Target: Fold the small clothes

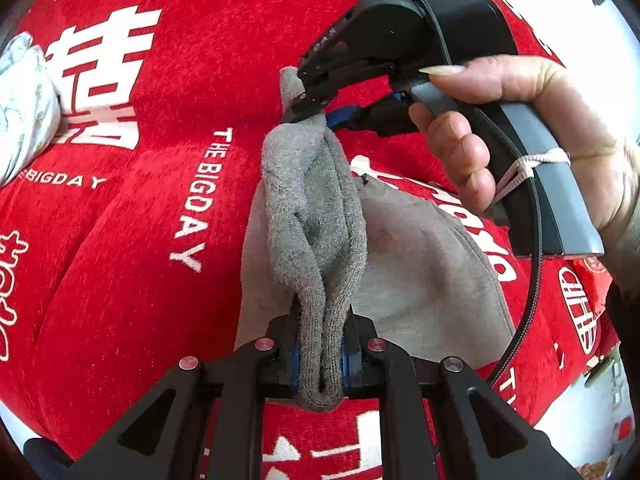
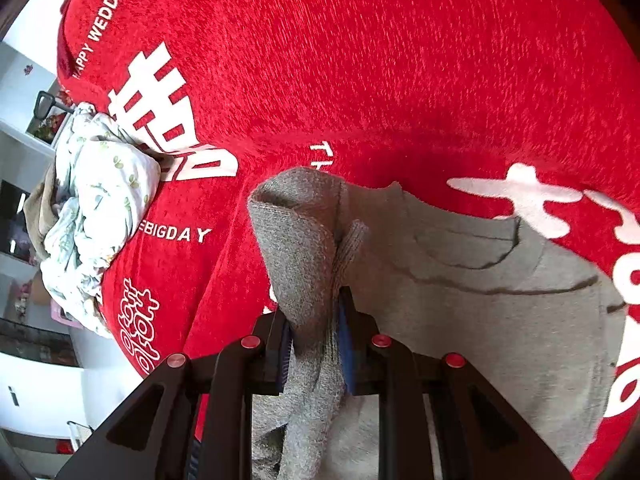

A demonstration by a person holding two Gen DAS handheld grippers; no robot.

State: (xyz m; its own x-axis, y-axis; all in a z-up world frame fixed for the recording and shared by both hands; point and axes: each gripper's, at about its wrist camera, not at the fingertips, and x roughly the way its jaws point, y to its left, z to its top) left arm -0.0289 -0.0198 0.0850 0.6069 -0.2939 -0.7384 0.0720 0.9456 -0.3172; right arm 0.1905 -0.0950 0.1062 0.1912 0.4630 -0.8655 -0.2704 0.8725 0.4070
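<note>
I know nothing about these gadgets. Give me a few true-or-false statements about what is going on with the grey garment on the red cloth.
1. Both grippers are clamped on the grey garment. True: the left gripper and the right gripper each pinch a bunched part of it.
2. The cloth under it is plain blue. False: the red cloth has white lettering.
3. A crumpled floral bundle lies apart from the grey garment. True.
4. The right gripper is mounted on a robot arm. False: a hand holds it.

Left wrist view: close, angled down along its fingers. Right wrist view: likewise, steeper. Shared: grey garment, red blanket, floral bundle.
</note>
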